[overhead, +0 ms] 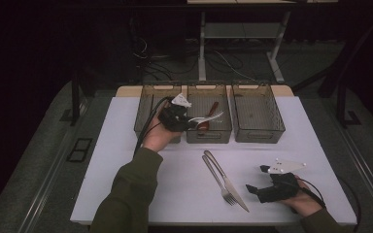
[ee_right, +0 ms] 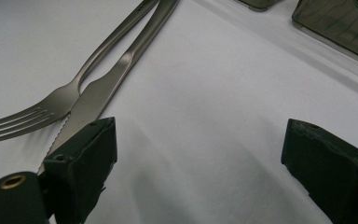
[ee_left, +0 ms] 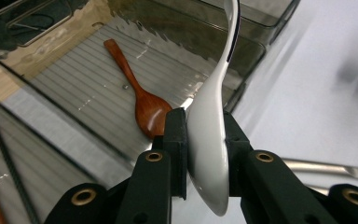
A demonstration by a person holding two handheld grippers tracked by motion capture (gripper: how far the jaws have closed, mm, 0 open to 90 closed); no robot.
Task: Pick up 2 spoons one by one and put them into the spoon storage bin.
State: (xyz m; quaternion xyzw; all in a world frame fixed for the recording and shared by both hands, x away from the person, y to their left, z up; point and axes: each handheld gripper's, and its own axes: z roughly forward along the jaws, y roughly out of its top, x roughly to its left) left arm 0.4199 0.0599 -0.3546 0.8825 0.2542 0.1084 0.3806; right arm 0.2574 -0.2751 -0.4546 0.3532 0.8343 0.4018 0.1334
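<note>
In the high view, the left gripper holds a white spoon over the middle bin; the right gripper rests on the counter beside a fork and knife.

In the left gripper view, the fingers pinch the white spoon's bowl above a wooden spoon.

In the right gripper view, the fingers stand spread, nothing between them.

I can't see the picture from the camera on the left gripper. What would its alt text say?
Two black jaws of the left gripper pinch the bowl of a white spoon, whose handle rises to the top of the picture. Behind it a brown wooden spoon lies in a clear ribbed bin, with the white table to the right.
</note>
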